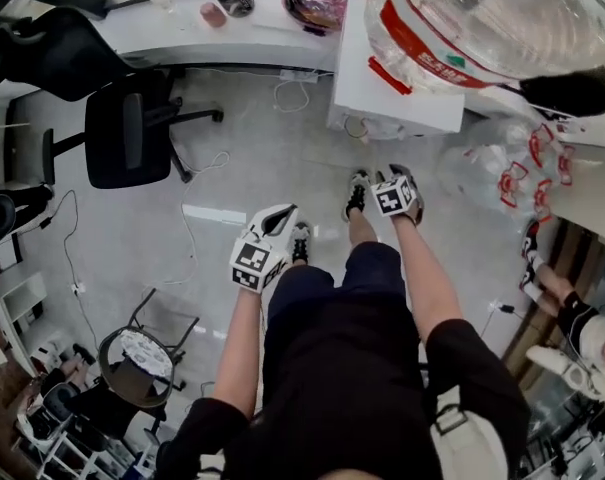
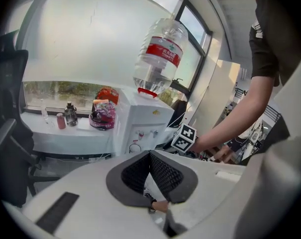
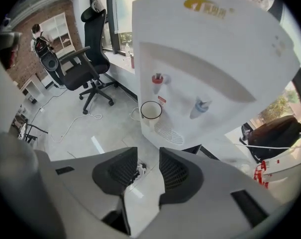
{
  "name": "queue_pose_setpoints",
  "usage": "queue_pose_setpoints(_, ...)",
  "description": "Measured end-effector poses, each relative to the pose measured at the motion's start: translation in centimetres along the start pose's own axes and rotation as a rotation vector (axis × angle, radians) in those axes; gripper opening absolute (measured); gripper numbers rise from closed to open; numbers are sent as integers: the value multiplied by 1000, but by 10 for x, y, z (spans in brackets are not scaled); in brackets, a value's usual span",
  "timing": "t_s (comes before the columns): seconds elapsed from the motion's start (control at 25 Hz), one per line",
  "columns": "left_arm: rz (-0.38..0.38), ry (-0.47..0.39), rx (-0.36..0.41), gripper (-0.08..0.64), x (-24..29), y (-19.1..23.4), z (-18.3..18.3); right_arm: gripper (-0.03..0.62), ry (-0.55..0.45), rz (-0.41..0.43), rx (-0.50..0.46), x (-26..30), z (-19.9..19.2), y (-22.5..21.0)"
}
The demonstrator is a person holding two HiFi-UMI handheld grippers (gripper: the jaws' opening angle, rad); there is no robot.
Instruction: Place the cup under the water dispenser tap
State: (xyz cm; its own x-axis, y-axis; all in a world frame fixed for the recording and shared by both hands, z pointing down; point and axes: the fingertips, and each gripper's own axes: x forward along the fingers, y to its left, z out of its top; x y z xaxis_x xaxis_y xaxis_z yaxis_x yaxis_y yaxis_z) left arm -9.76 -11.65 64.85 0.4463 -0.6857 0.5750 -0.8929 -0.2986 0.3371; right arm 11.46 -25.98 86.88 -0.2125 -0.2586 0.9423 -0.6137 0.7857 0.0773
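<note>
**Inspector:** What is the state of the right gripper?

**Technician:** Its jaws are seen spread apart. Nothing is gripped, and only floor is visible through the gap. The gripper is pointed steeply down and is held well apart from the cup.

**Inspector:** And the left gripper?

**Technician:** Its jaws are seen brought together at the tips, and no object is clamped between them. It is held back from the water dispenser and is not engaged with the task.

**Inspector:** Where is the cup located?

**Technician:** The cup is stood upright, mouth up, at the left end of the drip tray. It is positioned directly below the red tap. The blue tap is located further right, with nothing beneath it. No contact between the cup and either gripper is shown.

**Inspector:** How far along is the task judged to be?

**Technician:** The placement is judged complete, since the cup is released and is supported by the tray alone. The water bottle is seen seated on top of the dispenser. Whether the cup mouth is centred exactly under the spout cannot be confirmed from this angle. If it is off centre, a small correction would be required. Otherwise nothing is left to be done.
</note>
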Motion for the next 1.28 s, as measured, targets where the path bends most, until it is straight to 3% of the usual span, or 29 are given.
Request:
queue_pose_setpoints(0.2, -34, -3, 74, -3, -10, -4, 17, 123, -87, -40, 125, -41, 6, 0)
queue_pose_setpoints(0.56, -118, -36, 176, -3, -18, -46, 17, 90, -275, -110, 285, -132, -20, -8)
queue_pose_setpoints(0.64, -138, -44, 198, -3, -22, -55, 21, 39, -323, -90, 275, -155, -20, 3)
queue_pose_setpoints(0.72, -158, -51, 216, -3, -31, -64, 28, -3, -359, -16, 258, -173, -20, 24)
queue_pose_setpoints(0.8, -173, -61, 236, -3, -42, -69, 27, -5, -379, 54, 245, -186, -24, 47)
queue_pose_setpoints(0.92, -177, -80, 268, -3, -58, -71, 21, -6, -363, 89, 231, -199, -36, 76)
queue_pose_setpoints(1.12, -181, -100, 262, -3, -85, -70, 16, -5, -375, 85, 173, -220, -43, 116)
queue_pose_setpoints(1.28, -206, -94, 278, -3, -100, -69, 10, -5, -390, 63, 193, -232, -48, 139)
